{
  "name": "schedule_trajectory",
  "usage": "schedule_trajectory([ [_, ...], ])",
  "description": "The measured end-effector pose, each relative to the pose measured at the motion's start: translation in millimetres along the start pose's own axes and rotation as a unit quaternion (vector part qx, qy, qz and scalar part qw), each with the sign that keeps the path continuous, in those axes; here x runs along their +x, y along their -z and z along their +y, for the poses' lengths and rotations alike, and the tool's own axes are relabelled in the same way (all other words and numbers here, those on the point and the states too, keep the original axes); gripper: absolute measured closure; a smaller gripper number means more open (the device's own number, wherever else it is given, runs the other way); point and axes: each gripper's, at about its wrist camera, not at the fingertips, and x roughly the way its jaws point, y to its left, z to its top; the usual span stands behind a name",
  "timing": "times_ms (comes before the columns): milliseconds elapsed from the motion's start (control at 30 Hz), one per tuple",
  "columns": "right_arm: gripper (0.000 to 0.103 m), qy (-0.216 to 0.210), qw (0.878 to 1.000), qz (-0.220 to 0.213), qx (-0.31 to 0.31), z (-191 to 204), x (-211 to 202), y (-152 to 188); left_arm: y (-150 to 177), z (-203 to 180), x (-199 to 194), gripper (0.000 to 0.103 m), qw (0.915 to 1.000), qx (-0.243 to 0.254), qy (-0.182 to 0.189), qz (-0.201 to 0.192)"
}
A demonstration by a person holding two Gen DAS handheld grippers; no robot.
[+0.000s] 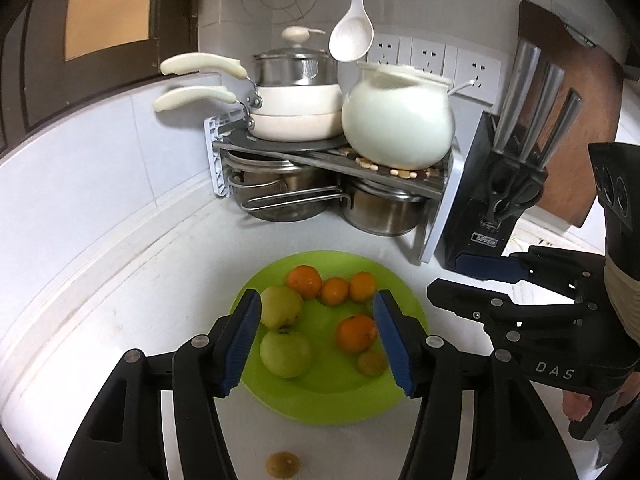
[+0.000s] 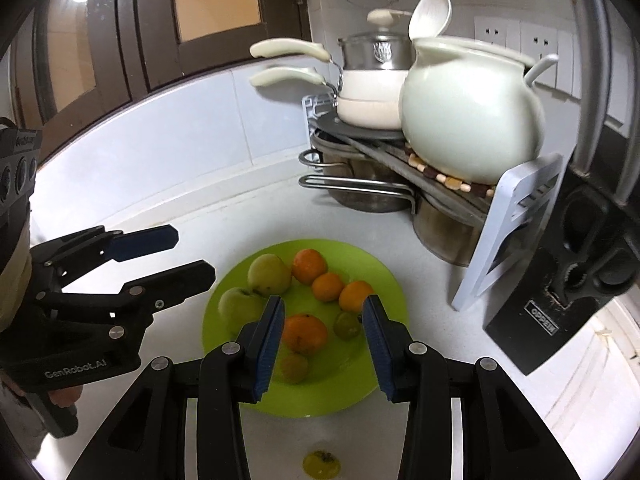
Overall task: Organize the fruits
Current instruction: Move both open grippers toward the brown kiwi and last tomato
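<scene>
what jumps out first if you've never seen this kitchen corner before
The bright green plate in the middle of the white counter grabs the eye first, holding oranges and two green apples. Both open grippers hang over it: the left gripper and the right gripper. Behind, a big white ceramic pot sits on a corner rack beside stacked cream pans.

A green plate [image 1: 408,304] lies low in the centre of the frame. On it lie two green apples [image 1: 280,306] at left, three oranges [image 1: 305,281] in a row along the top, a fourth orange [image 1: 356,333] and a small brownish fruit [image 1: 371,363] at lower right. Another small fruit [image 1: 283,465] lies on the bench below the plate.
</scene>
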Motion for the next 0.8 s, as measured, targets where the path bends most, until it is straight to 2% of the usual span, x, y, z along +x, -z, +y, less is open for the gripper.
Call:
schedule_trajectory([
  [200,0.061,0.008,1.000,-0.013,-0.002,10.2,-23.8,2.8,3.6,0.1,-26.0,0.039,0.9999,-0.009,-0.007,-0.012],
  [333,0.048,0.018,0.999,-0.027,0.001,16.9,-39.8,5.3,8.1,-1.1,-42.0,0.036,0.9996,-0.012,-0.015,-0.021],
  [400,0.047,0.025,0.999,-0.034,0.002,19.9,-46.3,6.7,11.2,0.7,-49.1,0.035,0.9994,-0.018,-0.019,-0.022],
  [533,0.039,0.039,0.998,-0.049,0.012,25.6,-59.5,10.6,17.8,5.7,-64.0,0.030,0.9986,-0.034,-0.029,-0.028],
  [667,0.038,0.050,0.997,-0.057,0.016,32.8,-68.1,15.5,25.1,10.2,-75.8,0.020,0.9976,-0.045,-0.041,-0.033],
  [800,0.038,0.057,0.996,-0.058,0.030,36.9,-71.8,22.4,33.7,14.9,-82.8,0.015,0.9963,-0.049,-0.059,-0.039],
])
